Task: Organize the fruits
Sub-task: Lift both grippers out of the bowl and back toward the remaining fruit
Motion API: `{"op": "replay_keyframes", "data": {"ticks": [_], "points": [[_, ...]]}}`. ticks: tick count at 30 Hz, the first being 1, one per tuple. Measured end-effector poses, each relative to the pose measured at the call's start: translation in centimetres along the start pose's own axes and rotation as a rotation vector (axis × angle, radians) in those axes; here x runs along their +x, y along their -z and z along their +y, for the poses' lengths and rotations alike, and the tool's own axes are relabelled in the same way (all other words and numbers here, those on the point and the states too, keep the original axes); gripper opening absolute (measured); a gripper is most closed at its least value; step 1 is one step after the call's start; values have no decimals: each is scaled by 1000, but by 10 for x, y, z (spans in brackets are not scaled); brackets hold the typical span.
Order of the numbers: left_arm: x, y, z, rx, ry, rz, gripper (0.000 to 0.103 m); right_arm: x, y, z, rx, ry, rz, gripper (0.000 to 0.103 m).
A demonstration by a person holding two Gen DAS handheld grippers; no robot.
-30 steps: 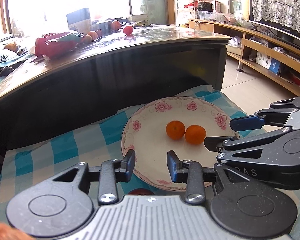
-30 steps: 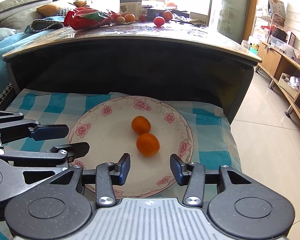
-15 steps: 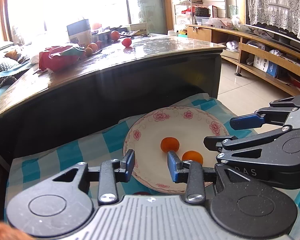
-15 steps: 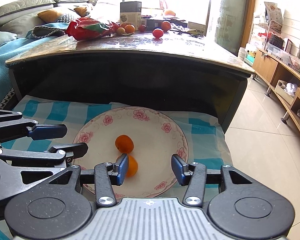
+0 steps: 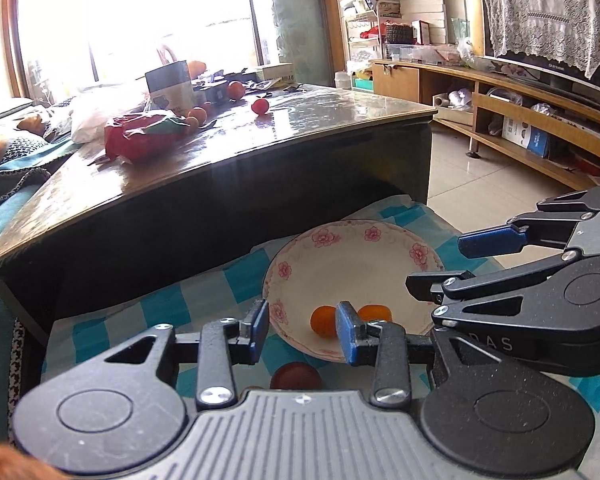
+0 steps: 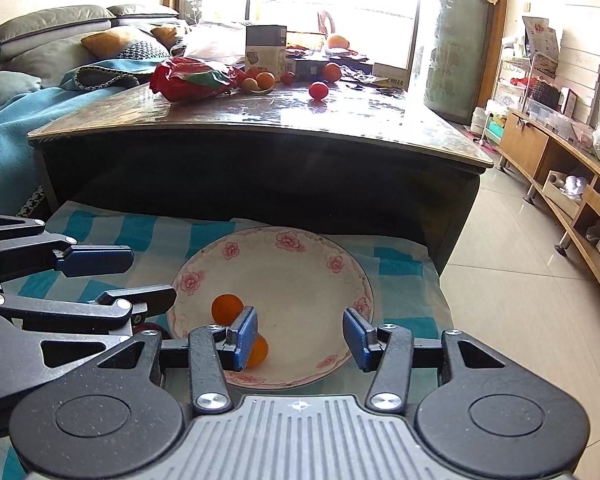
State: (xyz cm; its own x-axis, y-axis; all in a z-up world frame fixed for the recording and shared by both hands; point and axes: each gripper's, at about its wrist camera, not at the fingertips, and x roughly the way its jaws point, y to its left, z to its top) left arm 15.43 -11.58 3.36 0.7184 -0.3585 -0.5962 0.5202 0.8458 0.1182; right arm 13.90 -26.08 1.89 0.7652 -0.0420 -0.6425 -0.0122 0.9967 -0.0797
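Orange mandarins (image 6: pixel 227 309), two of them, lie on my floral plate (image 6: pixel 300 276); my left gripper (image 5: pixel 302 330) and right gripper (image 6: pixel 296 334) hover above, jaws parted, gripping nothing.

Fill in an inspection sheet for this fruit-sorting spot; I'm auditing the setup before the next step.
Surface: blue-and-white checked cloth on a low surface in front of a dark coffee table.
Job's things: flowered plate holds two small oranges, close together; a dark red fruit lies on the cloth beside the plate.
Clutter: on the coffee table, a red bag, a box, loose oranges and a red fruit.
Grippers: left gripper and right gripper both open, empty, above the plate's near edge.
Cables: nothing seen.
Surroundings: sofa with cushions, bright window, wooden shelving, tiled floor.
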Motion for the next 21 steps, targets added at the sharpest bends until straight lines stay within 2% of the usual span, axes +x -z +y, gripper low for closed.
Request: {"op": "replay_keyframes", "data": {"ticks": [13, 21], "points": [[-40, 20, 12, 12, -18, 4, 45, -32, 6, 31, -34, -33, -21, 43], [-54, 43, 16, 22, -10, 47, 45, -42, 20, 49, -46, -64, 10, 44]]}}
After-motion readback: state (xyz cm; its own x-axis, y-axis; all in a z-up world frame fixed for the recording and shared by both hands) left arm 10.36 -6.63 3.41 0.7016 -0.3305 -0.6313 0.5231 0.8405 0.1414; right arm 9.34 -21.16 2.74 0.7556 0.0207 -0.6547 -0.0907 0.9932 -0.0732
